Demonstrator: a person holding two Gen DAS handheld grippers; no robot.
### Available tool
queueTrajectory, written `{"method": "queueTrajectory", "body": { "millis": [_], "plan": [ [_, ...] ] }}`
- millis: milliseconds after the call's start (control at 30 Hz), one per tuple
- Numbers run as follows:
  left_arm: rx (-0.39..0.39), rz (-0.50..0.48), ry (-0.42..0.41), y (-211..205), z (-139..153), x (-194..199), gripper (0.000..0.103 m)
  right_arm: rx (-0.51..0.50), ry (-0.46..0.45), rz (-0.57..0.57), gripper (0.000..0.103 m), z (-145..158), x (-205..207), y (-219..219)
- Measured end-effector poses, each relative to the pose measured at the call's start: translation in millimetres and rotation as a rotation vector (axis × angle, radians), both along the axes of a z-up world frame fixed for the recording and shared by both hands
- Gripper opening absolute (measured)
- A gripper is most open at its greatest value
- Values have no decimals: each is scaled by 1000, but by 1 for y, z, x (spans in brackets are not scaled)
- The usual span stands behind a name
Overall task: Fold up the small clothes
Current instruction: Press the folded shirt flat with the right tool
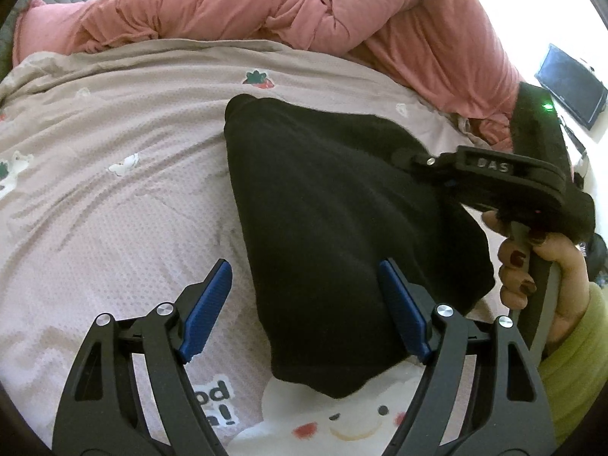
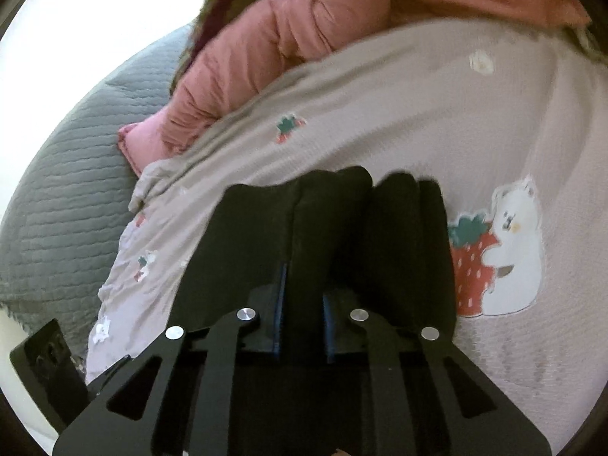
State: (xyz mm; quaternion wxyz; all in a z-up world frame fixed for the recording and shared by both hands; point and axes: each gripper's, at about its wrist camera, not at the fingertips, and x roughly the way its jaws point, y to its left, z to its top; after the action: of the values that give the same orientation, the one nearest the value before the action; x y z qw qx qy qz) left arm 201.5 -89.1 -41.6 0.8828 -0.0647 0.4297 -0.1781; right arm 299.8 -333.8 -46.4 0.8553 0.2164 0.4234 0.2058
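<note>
1. Left wrist view: the black garment [image 1: 342, 228] lies on the bed's strawberry-print blanket [image 1: 114, 197], in front of a heaped pink duvet [image 1: 342, 11].
2. My left tool [image 1: 304, 304] stands wide, one blue pad on bare blanket, the other at the cloth's edge, gripping nothing.
3. My right tool [image 2: 302, 304] is pinched narrow on a bunched ridge of the garment [image 2: 330, 220].
4. I judge the fold barely begun: the cloth looks rumpled, with no neat edges yet.
5. Left to do: lift, double over, flatten.
</note>
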Motion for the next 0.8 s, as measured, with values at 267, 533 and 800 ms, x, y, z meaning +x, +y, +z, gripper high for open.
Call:
{"method": "queueTrajectory", "body": {
  "millis": [267,533,800],
  "plan": [
    [-18,-51,20,-12,-3,-7,72,-335,-164,-27,13,27,-32,5],
    [2,-48,57,-15,-15,-9,72,-456,-128,-49,22,-17,-19,15],
    [1,-41,68,-13,-15,-12,72,-543,-136,-98,42,-15,-30,13]
  ]
}}
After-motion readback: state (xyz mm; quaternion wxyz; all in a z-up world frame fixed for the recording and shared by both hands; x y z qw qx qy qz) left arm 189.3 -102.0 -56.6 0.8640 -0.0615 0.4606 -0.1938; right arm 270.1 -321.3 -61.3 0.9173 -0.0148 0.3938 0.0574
